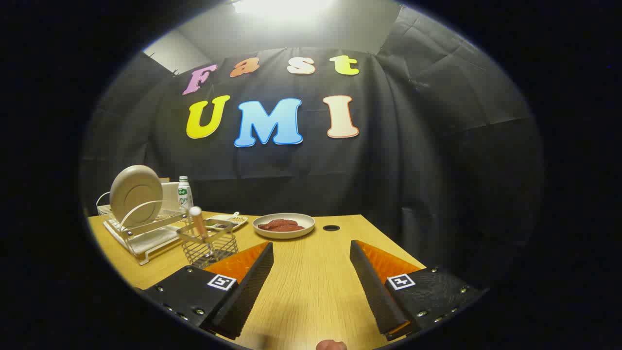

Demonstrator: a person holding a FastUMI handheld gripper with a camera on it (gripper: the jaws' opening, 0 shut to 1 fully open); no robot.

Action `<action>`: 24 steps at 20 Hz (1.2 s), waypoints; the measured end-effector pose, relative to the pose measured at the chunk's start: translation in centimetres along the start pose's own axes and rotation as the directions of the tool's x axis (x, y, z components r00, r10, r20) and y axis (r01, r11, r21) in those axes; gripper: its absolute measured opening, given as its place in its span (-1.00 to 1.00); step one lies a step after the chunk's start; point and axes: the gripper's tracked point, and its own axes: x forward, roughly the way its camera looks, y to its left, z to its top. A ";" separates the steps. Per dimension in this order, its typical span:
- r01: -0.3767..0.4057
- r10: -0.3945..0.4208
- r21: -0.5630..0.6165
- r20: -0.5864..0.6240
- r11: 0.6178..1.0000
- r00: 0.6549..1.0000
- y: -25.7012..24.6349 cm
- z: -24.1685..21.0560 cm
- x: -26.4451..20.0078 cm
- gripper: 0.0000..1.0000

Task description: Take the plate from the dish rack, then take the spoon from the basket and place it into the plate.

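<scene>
A beige plate (135, 194) stands upright on its edge in the white dish rack (141, 233), far off to the left beyond the fingers. Right of the rack sits a small wire basket (209, 245), and a spoon (198, 221) with a wooden handle and a pale rounded end stands upright in it. My gripper (311, 253) is open, its two fingers spread wide over bare wooden table (311, 282), nothing between them. The basket lies just ahead of the left finger.
A shallow bowl (284, 225) with reddish food sits straight ahead beyond the fingers. A small white dish (227, 221) and a plastic bottle (184, 193) stand behind the basket. A round hole (331, 227) is in the tabletop near the bowl. The table's right edge runs close to the right finger.
</scene>
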 end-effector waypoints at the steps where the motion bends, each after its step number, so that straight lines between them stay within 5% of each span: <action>1: 0.002 -0.002 0.008 0.011 1.000 1.000 0.1 1.1 0.6 0.95; 15: -0.010 0.011 -0.019 0.070 1.000 0.997 14.8 23.2 -6.2 0.94; 24: -0.029 0.030 -0.041 0.042 0.999 0.999 20.1 25.2 -5.0 0.94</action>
